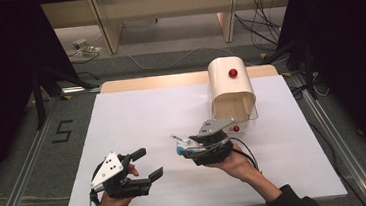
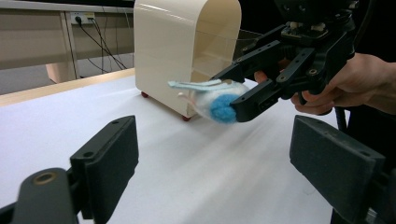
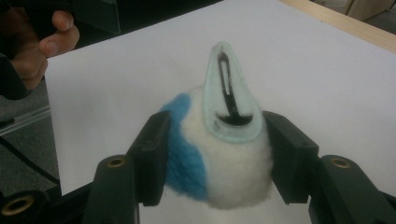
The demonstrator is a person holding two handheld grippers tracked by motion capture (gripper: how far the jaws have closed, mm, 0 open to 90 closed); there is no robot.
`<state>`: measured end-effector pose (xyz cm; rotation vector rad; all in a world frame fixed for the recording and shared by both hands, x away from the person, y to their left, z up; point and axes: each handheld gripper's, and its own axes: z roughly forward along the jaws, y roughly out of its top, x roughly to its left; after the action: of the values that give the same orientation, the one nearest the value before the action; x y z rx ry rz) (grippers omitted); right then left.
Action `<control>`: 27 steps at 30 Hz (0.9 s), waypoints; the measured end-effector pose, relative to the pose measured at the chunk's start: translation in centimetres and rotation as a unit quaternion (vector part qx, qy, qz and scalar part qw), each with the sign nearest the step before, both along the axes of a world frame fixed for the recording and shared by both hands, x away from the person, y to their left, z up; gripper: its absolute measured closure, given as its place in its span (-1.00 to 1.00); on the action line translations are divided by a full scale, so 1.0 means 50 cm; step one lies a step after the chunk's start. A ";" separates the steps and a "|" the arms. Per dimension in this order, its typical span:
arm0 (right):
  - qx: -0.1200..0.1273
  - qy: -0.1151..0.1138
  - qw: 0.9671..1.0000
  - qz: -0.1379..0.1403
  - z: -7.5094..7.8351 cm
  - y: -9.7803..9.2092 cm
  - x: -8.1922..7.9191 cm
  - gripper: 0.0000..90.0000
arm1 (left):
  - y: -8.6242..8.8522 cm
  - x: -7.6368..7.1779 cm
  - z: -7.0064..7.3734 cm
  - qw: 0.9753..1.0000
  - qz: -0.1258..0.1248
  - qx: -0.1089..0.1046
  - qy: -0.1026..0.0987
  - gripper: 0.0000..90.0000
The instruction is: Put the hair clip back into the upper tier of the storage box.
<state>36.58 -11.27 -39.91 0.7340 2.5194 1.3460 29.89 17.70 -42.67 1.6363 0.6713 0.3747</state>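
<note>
One cream bread box (image 1: 230, 86) stands behind held pompom clip (image 1: 182, 146).

Your grippers are black, each with two flat, blocky jaws on hinged link arms with brass-coloured pivot holes. The left gripper (image 1: 146, 166) carries a grey three-cornered plate dotted with small dark holes; the right gripper (image 1: 187, 148) bears one too. A black cable loops from each. A dark sleeve (image 1: 291, 200) covers your right forearm.
</note>
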 end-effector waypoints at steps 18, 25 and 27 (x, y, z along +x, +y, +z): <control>0.026 -0.011 1.000 -0.009 0.048 -0.040 -0.005 0.03 | 0.000 0.000 0.000 1.000 -0.001 0.000 -0.001 -0.66; 0.035 -0.014 0.999 -0.017 0.064 -0.055 -0.004 0.03 | 0.000 0.000 0.001 1.000 -0.001 0.001 -0.001 -0.66; 0.035 -0.015 0.999 -0.019 0.067 -0.058 -0.004 0.03 | 0.000 0.000 0.001 1.000 -0.001 0.000 -0.002 -0.66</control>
<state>36.38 -14.17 -36.56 0.7649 2.4337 1.4283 29.87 17.71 -42.64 1.6363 0.6671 0.3759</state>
